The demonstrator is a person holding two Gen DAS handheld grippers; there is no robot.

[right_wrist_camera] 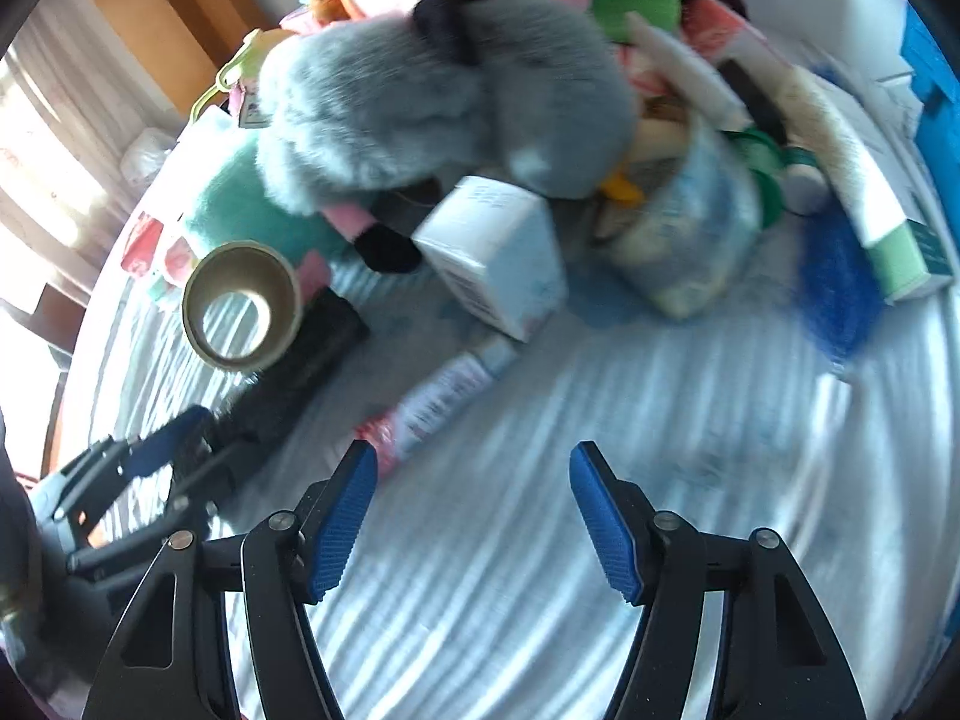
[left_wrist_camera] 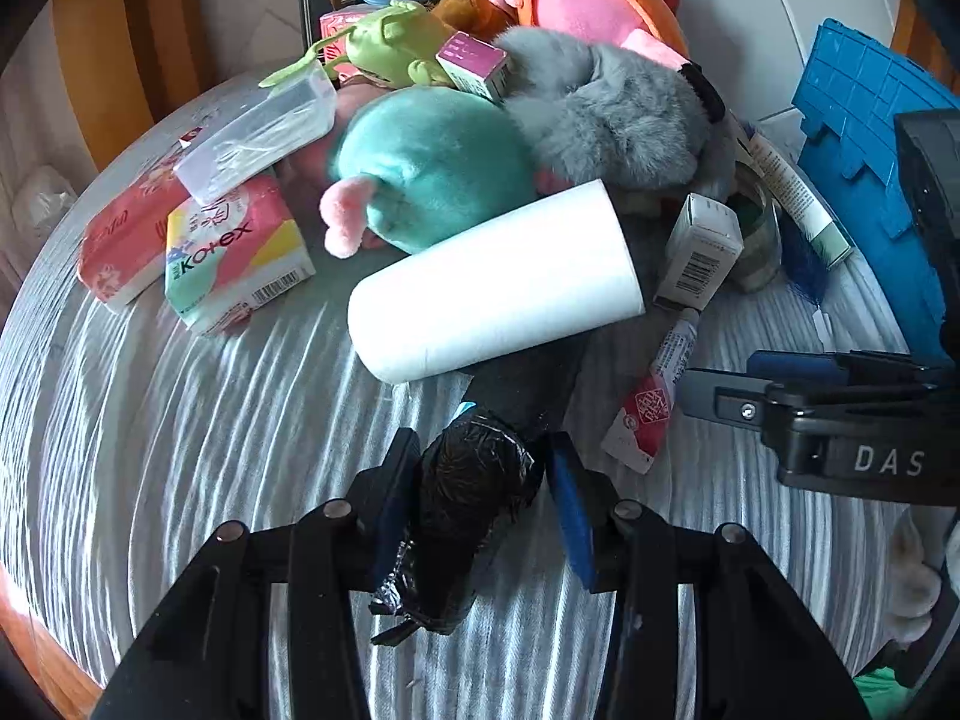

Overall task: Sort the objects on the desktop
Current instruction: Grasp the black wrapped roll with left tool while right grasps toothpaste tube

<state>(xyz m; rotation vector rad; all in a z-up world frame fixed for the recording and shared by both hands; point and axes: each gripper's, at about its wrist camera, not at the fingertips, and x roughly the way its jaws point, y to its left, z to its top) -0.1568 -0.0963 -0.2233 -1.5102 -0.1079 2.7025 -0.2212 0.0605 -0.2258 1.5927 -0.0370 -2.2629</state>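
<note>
A black roll of bin bags (left_wrist_camera: 480, 498) lies on the striped cloth, its far end under a white paper roll (left_wrist_camera: 498, 282). My left gripper (left_wrist_camera: 480, 480) is shut on the near end of the black roll, with a blue pad on each side. The right wrist view shows the same grip at the lower left, on the black roll (right_wrist_camera: 312, 354). My right gripper (right_wrist_camera: 474, 456) hangs open over bare cloth with nothing between its fingers. A red and white tube (right_wrist_camera: 438, 396) lies just beyond its left fingertip. In the left wrist view the right gripper (left_wrist_camera: 726, 387) comes in from the right beside the tube (left_wrist_camera: 654, 402).
A heap fills the far side: teal plush (left_wrist_camera: 432, 168), grey plush (left_wrist_camera: 612, 114), a small white box (left_wrist_camera: 699, 252), a Kotex pack (left_wrist_camera: 234, 252), a red tissue pack (left_wrist_camera: 126, 240), a clear case (left_wrist_camera: 264, 132). A blue crate (left_wrist_camera: 870, 150) and blue brush (right_wrist_camera: 837, 294) sit right.
</note>
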